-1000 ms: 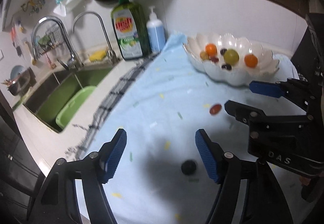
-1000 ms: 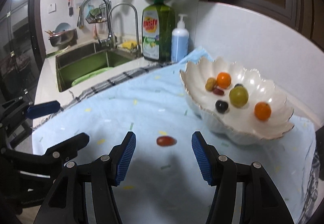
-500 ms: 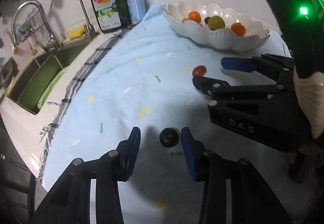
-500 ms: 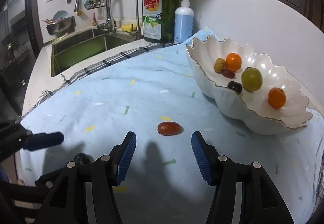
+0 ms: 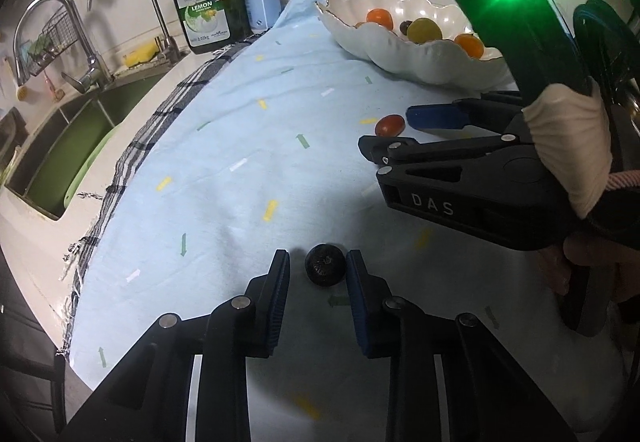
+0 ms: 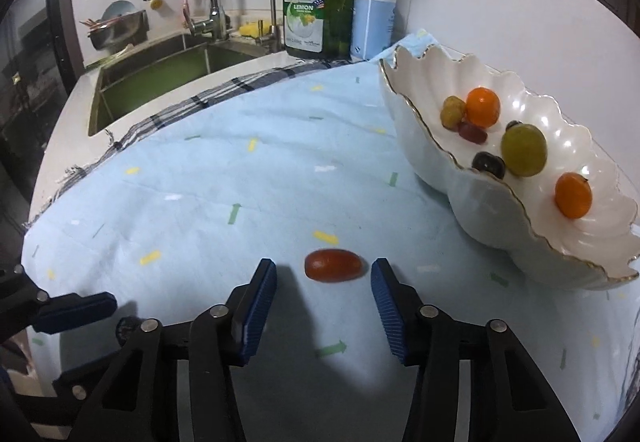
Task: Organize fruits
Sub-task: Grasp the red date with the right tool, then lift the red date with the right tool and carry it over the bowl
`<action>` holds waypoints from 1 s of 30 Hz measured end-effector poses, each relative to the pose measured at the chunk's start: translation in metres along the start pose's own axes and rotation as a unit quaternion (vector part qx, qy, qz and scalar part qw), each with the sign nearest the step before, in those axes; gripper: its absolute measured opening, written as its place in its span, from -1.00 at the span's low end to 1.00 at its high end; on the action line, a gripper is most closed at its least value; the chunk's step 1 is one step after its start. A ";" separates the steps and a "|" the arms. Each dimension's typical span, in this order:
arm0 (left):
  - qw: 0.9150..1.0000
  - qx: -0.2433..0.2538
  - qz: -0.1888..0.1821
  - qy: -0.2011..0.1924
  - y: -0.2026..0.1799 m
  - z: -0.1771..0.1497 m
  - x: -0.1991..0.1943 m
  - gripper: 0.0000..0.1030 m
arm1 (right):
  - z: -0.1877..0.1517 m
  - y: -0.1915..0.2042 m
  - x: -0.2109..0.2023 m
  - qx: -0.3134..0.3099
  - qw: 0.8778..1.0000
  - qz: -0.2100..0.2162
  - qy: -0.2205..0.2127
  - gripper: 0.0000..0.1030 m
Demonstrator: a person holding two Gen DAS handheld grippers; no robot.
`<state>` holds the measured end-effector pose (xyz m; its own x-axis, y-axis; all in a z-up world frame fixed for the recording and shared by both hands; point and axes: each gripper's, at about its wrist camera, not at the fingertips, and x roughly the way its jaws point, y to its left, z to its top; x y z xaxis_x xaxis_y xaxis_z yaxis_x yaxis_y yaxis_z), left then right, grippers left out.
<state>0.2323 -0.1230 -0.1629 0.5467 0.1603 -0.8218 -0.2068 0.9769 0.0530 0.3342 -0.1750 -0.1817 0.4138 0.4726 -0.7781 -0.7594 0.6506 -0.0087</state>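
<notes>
- Two claws rest low over the blue cloth [image 6: 240, 170] covering the worktop.
- Left claw [image 5: 318, 270]: jaws narrowed around a dark round fruit [image 5: 325, 269] lying on the cloth; the right pad is just beside it, and contact cannot be confirmed.
- Right claw [image 6: 324, 282]: jaws wide, flanking a red oval fruit [image 6: 334, 270], gaps on both sides.
- Scalloped white bowl [image 6: 480, 202], right of the red fruit, holds orange, green, red and dark fruits.
</notes>
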 end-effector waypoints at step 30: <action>0.999 -0.003 -0.004 -0.047 0.009 0.012 -0.028 -0.61 | -0.009 0.011 -0.047 0.013 0.999 -0.015 -0.025 -0.46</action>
<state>0.2247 -0.1169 -0.1329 0.6222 0.1652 -0.7652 -0.2072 0.9774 0.0425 0.3017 -0.1952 -0.1511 0.4617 0.4818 -0.7448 -0.7333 0.6797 -0.0150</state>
